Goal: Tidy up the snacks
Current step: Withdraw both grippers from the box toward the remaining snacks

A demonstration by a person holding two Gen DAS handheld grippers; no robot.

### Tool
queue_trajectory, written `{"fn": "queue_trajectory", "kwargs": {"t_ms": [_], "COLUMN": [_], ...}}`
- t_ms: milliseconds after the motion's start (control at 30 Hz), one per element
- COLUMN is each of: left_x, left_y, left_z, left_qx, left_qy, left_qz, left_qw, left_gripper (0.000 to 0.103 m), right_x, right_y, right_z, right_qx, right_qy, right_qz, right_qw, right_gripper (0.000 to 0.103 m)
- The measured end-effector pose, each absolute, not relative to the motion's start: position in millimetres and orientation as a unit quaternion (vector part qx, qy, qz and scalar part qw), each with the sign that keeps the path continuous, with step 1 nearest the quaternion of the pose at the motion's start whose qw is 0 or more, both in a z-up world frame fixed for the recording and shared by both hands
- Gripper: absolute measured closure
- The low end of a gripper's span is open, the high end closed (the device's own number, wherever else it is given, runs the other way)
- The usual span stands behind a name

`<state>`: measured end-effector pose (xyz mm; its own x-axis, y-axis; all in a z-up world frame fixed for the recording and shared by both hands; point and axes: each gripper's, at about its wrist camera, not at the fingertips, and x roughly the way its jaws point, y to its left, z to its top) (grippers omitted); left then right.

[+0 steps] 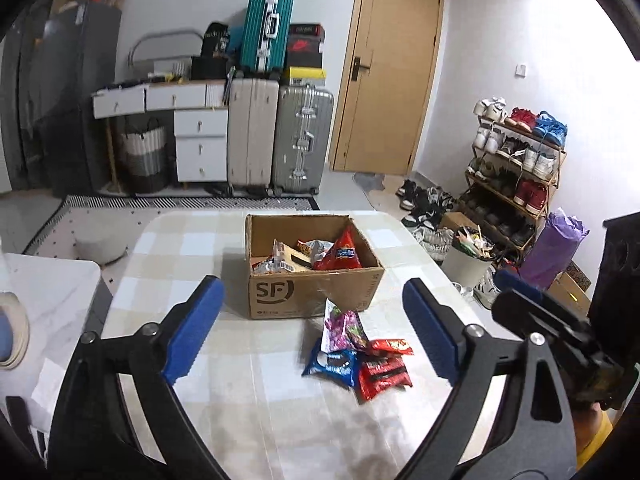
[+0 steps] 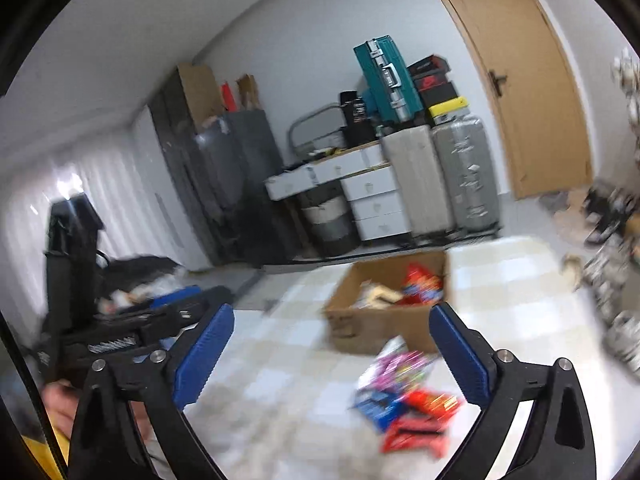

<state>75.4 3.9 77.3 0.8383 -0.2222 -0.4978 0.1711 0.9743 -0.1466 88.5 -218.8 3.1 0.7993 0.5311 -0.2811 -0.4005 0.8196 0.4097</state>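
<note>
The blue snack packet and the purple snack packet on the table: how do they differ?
The blue packet lies nearer the camera; the purple packet lies closer to the box, its top end against the box's front. The blue packet shows a dark round cookie; the purple packet has a mixed, colourful print. Both are outside the box, in one overlapping pile.

the right wrist view is motion-blurred: the snack packets ahead of the pads cannot be read. in the cardboard box, the wall hides the lower packets. the frame's right edge cuts off the right gripper.
</note>
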Motion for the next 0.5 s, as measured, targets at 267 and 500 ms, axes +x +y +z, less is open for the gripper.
{"fn": "queue_trajectory", "kwargs": {"t_ms": [267,500], "left_x": [-18.0,-68.8], "left_y": [1.0,-2.2], "left_z": [82.5,63.0], "left_qx": [-0.042,-0.05], "left_qy": [0.228,0.237], "left_qz": [-0.094,-0.086], "left_qw": [0.968,0.966], "left_gripper": [0.001,0.001], "right_x": [6.0,-43.2], "right_y": [-218.6,-204.2], "right_z": [16.3,9.8], "right_qx": [0.162,0.099], "right_qy": [0.14,0.119], "right_qz": [0.226,0.201], "right_qw": [0.95,0.967], "right_gripper": [0.001,0.001]}}
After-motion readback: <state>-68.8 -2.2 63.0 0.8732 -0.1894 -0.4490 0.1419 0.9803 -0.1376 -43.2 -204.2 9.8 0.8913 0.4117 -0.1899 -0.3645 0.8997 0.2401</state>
